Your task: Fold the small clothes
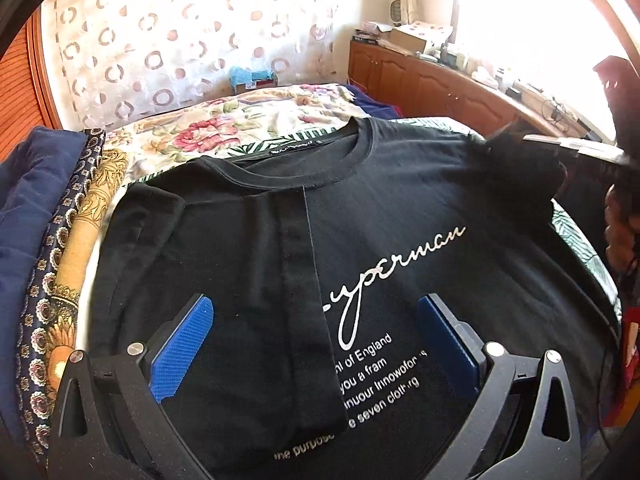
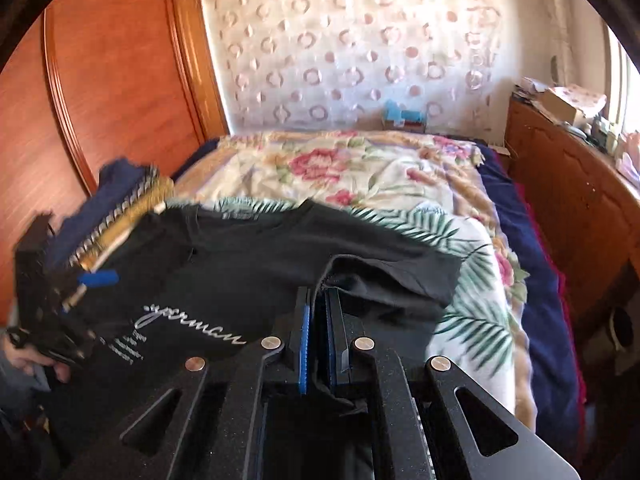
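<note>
The right gripper (image 2: 318, 320) is pinching a black T-shirt's (image 1: 400, 208) sleeve on the bed (image 2: 380, 176), while the left gripper (image 1: 312, 344) is hovering spread above it.

Bedroom. Far wall (image 2: 560, 20): pale, hung with a sheer curtain (image 2: 352, 52) patterned in pinkish rings. Left: reddish wooden wardrobe door (image 2: 120, 72) with moulded panel. Centre: bed under a floral bedspread (image 2: 360, 168), with a palm-leaf sheet (image 2: 464, 248) nearer and a dark blue blanket (image 2: 532, 280) along its right edge. Right: wooden cabinet (image 1: 432, 76), its top cluttered (boxes, papers, small items too blurred to name). Far right: window (image 1: 532, 20), strong daylight.
</note>
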The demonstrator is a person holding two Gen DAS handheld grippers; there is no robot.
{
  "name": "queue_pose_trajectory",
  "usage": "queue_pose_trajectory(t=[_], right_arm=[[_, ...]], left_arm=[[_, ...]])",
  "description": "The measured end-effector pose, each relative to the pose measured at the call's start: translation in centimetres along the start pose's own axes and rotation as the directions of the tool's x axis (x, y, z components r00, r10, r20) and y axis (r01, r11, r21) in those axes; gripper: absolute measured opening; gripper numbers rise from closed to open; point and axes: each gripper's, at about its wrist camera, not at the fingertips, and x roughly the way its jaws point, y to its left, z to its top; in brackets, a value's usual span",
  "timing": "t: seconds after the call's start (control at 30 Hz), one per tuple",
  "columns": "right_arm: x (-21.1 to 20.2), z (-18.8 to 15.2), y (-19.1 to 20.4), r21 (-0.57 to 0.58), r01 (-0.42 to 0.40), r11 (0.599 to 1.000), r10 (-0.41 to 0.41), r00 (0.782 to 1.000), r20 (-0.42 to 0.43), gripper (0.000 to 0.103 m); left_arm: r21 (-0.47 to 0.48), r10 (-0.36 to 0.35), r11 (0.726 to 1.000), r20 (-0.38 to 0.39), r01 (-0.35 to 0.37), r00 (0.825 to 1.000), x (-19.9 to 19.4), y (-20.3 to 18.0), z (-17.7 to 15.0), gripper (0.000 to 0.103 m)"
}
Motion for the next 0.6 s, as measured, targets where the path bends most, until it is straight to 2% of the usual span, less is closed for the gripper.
queue_pose_trajectory(t=[0.07,0.13,0.17,0.37,0.47,0.6], right_arm=[[0.3,-0.2,-0.1,0.001,-0.018,1.0,0.018,1.0,-0.01,0.019],[0.1,-0.5,-0.7,0.023,-0.02,1.0,0.02,1.0,-0.008,0.039],[0.0,-0.5,-1.4,0.035,-0.02,0.999,0.02,1.0,-0.008,0.042],[0.3,0.0,-4.1,0.127,0.029,0.991,-0.021,0.998,-0.06,0.043],[1.8,1.0,-4.7,0.173,0.017,0.985,-0.004,0.997,-0.077,0.043],[4.5,3.0,-4.7,0.176,0.02,0.984,-0.002,0.995,-0.1,0.043]], left_arm=[[-0.012,-0.025,1.0,-0.006,0.025,1.0,-0.3,0.2,-0.1,0.103],[-0.019,-0.041,0.999,0.003,0.041,0.999,-0.5,0.3,-0.2,0.103],[-0.019,-0.047,0.999,0.011,0.047,0.999,-0.7,0.3,-0.2,0.103],[-0.006,-0.047,0.999,0.026,0.047,0.999,-0.8,0.2,-0.2,0.103],[-0.008,-0.041,0.999,0.033,0.041,0.999,-0.9,0.2,0.1,0.103],[-0.006,-0.03,1.0,0.039,0.03,0.999,-1.2,0.5,0.0,0.103]])
